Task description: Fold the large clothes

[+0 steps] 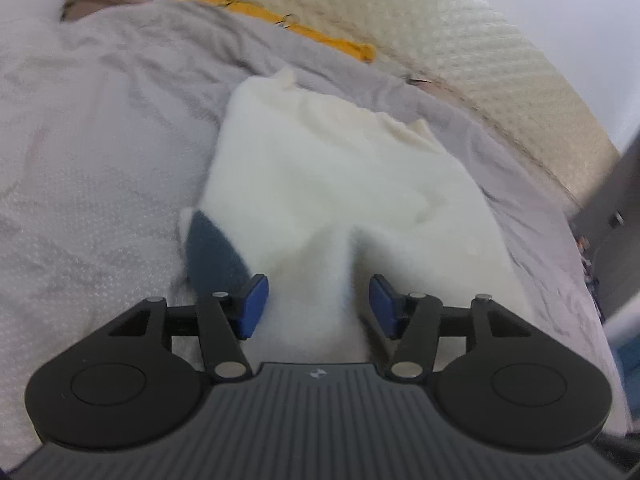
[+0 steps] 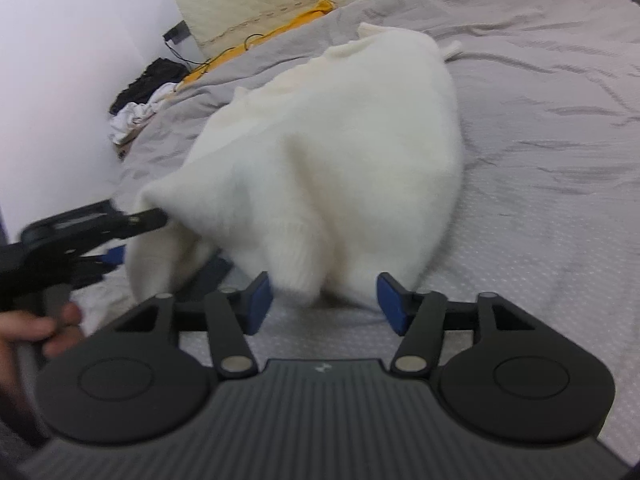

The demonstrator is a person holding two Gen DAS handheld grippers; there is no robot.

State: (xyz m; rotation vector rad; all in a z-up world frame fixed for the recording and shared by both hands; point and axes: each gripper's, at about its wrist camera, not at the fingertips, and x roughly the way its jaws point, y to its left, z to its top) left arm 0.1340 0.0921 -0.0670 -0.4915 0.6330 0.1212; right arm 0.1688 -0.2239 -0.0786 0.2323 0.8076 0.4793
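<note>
A fluffy white garment (image 1: 320, 168) lies bunched on the grey bedsheet (image 1: 100, 120). My left gripper (image 1: 319, 306) stands open, with a raised ridge of the white fabric between its blue pads (image 1: 256, 304), which do not press on it. A dark blue piece (image 1: 212, 252) shows under the garment's left edge. In the right wrist view the white garment (image 2: 340, 140) hangs blurred over the bedsheet (image 2: 540, 140). My right gripper (image 2: 325, 304) is open at its near hem. The left gripper (image 2: 138, 238) reaches into the garment's left corner, held by a hand (image 2: 36, 332).
A yellow strip (image 1: 320, 36) runs along the bed's far edge beside a cream quilted mattress (image 1: 480, 60). A pile of dark and white clothes (image 2: 148, 84) lies at the bed's far corner by the wall. A dark cabinet (image 1: 616, 208) stands at the right.
</note>
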